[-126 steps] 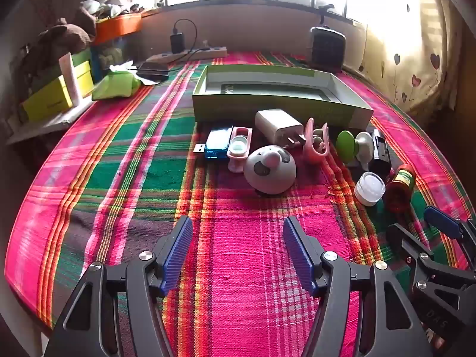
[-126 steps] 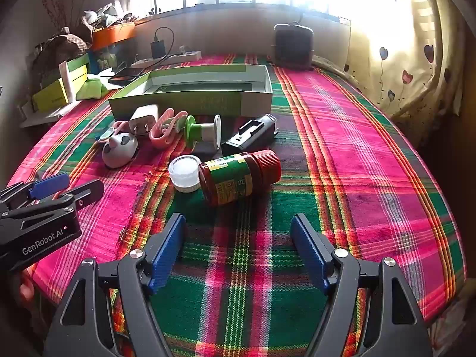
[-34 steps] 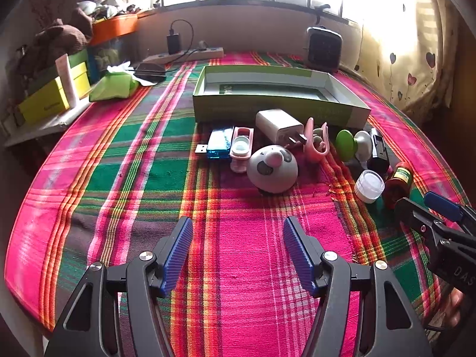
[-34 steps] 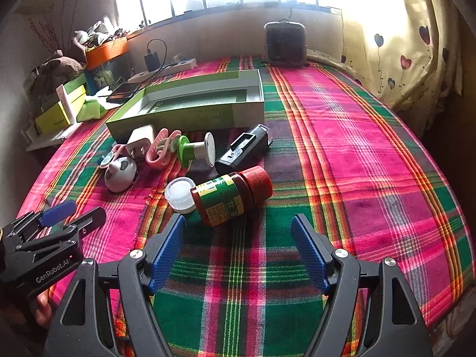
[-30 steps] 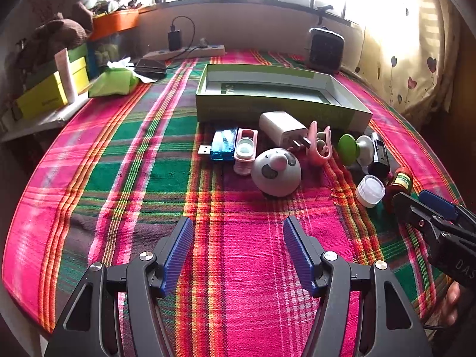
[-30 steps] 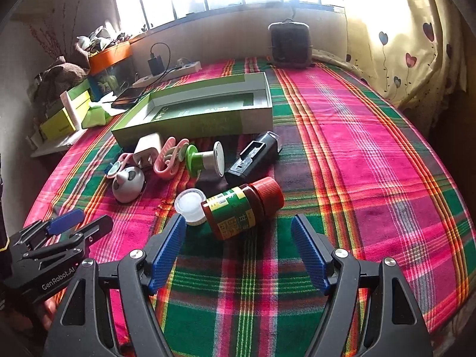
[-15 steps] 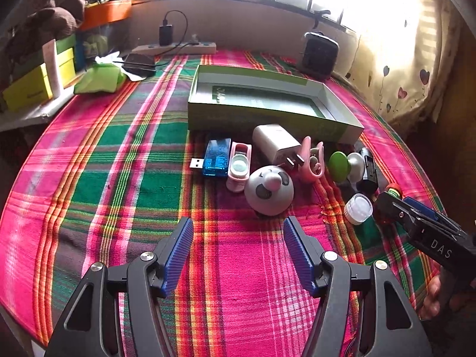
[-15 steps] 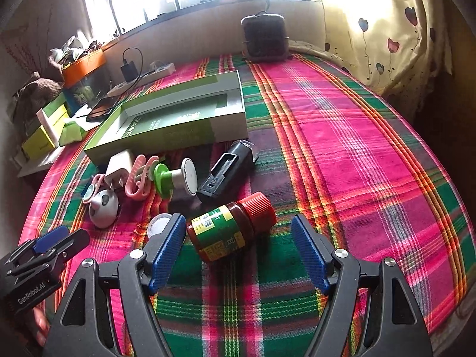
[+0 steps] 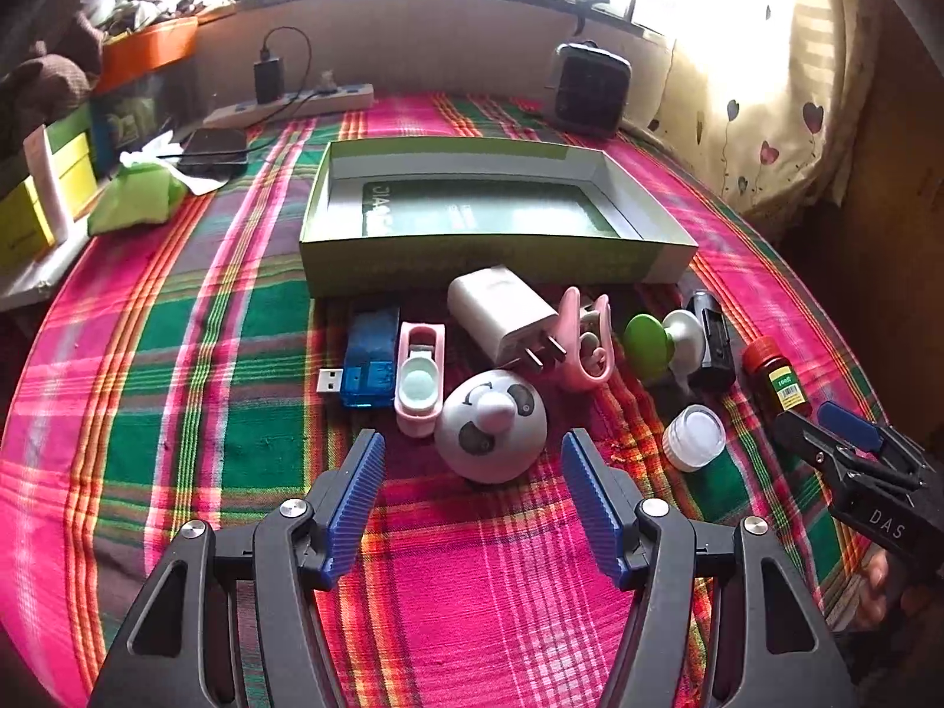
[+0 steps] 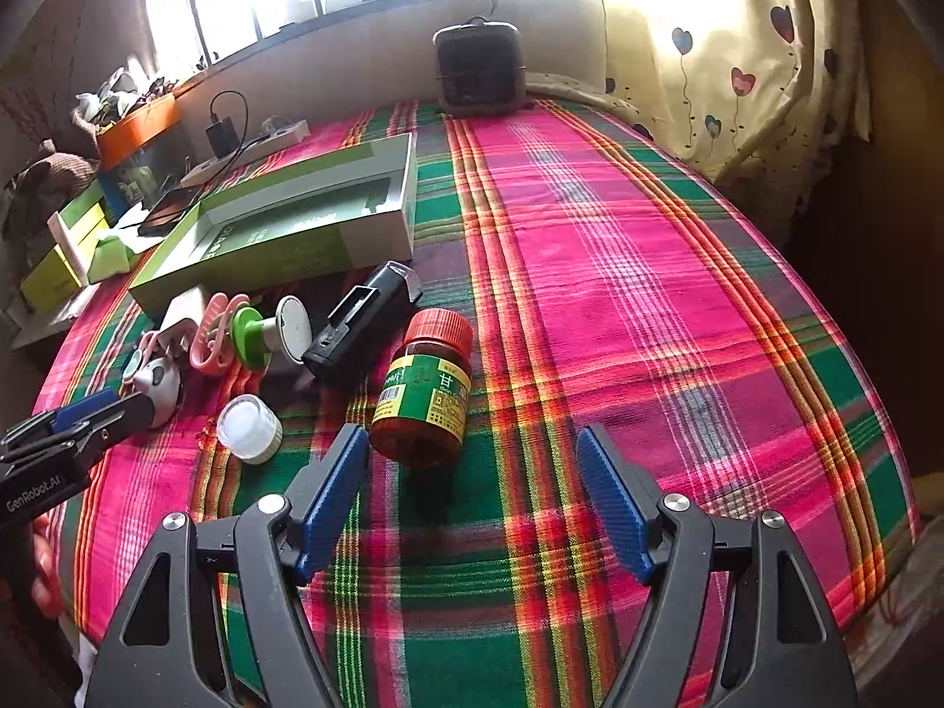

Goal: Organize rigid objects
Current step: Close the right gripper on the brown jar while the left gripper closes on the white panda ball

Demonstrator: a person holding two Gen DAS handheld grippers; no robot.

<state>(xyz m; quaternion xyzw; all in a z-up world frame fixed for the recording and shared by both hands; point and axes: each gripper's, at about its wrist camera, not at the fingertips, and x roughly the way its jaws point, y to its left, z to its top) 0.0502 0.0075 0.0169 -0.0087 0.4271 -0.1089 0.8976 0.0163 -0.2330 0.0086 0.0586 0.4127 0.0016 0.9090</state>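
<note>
From the left wrist camera, the left gripper (image 9: 472, 489) hovers low over the pink-and-green plaid cloth (image 9: 177, 366), its blue-padded jaws spread wide and holding nothing; the round white panda-faced gadget (image 9: 494, 433) lies just ahead of the gap between the pads, clear of both; behind it lie a translucent blue USB stick (image 9: 369, 363), a pink plastic case (image 9: 420, 377), a white wall charger (image 9: 501, 315) and a pink clip (image 9: 584, 339), in a row before the open green cardboard box (image 9: 495, 262); the right gripper (image 9: 826, 425) enters at the right edge, tips near the amber pill bottle with a red cap (image 9: 776, 380), with a small white jar lid (image 9: 693, 436) just beside.

From the right wrist camera, the right gripper (image 10: 472, 495) is likewise released, jaws wide; the pill bottle (image 10: 426, 392) lies on its side just ahead of the left pad, apparently untouched; a black rectangular charger (image 10: 363, 324) and a green-and-white suction knob (image 10: 268, 330) lie beyond; the left gripper (image 10: 100, 413) reaches in from the left edge.
</note>
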